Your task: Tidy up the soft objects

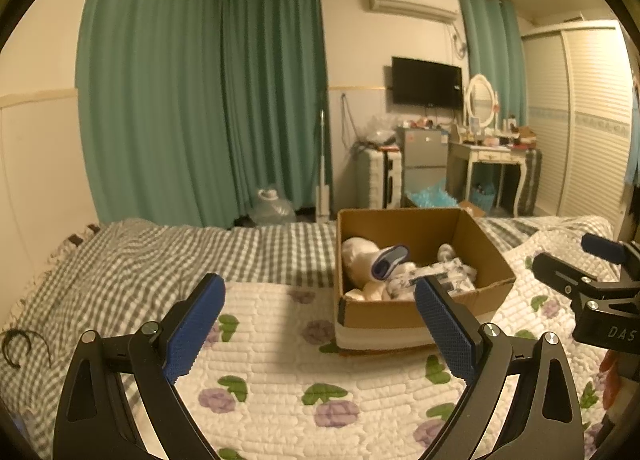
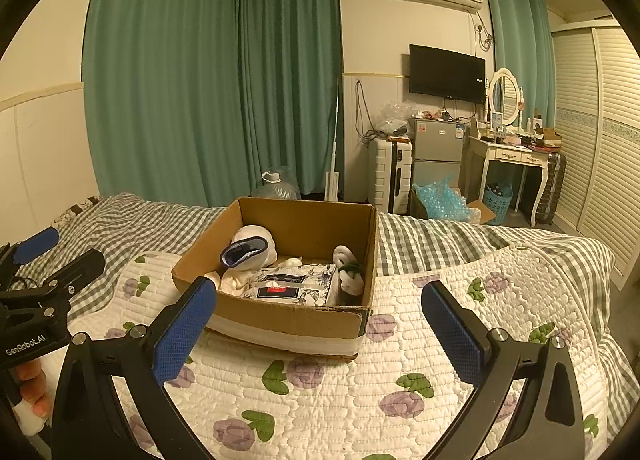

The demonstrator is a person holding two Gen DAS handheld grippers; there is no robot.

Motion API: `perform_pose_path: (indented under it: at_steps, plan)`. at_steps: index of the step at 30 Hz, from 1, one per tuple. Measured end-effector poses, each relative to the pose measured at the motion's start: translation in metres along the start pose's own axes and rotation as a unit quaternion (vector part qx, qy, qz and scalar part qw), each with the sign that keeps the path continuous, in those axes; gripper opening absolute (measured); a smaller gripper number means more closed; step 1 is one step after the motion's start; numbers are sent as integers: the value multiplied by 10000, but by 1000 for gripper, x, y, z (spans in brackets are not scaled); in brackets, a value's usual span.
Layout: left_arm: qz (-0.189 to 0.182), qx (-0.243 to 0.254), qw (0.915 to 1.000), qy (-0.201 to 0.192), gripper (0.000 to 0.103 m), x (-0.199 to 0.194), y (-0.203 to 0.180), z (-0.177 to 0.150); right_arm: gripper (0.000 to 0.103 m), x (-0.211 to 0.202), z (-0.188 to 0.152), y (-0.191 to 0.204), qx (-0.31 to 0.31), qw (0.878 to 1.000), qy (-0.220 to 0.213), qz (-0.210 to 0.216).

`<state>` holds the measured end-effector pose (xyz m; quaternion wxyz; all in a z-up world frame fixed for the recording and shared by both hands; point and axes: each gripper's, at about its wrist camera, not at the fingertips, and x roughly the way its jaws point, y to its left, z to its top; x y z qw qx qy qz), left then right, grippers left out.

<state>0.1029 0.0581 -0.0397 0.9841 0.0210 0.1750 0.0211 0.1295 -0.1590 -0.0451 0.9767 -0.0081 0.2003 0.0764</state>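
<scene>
Box (image 2: pixel 288 320) on floral quilt (image 2: pixel 320 400) atop bed, already holding soft items: white plush (image 2: pixel 256 244), folded floral textile pack (image 2: pixel 292 284), rolled socks (image 2: pixel 350 272). Left tongs (image 1: pixel 320 324) and right tongs (image 2: pixel 320 324) both spread wide, gripping nothing, hovering before box. Step likely near end, or next item to be found; none loose in view on quilt. Black hairband (image 1: pixel 16 344) lies on checked sheet, well apart. Nothing blocks box.

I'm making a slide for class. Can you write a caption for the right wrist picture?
Open right gripper hovers before a cardboard box of soft things on a flowered quilt.
</scene>
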Motion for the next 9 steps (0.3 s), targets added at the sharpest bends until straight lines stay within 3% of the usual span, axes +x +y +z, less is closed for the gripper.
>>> perform_pose_path:
  at_steps: [9]
  plan:
    - [-18, 67, 9999, -88, 98, -3, -1, -1, 103, 1, -1, 1, 3, 10000, -13, 24]
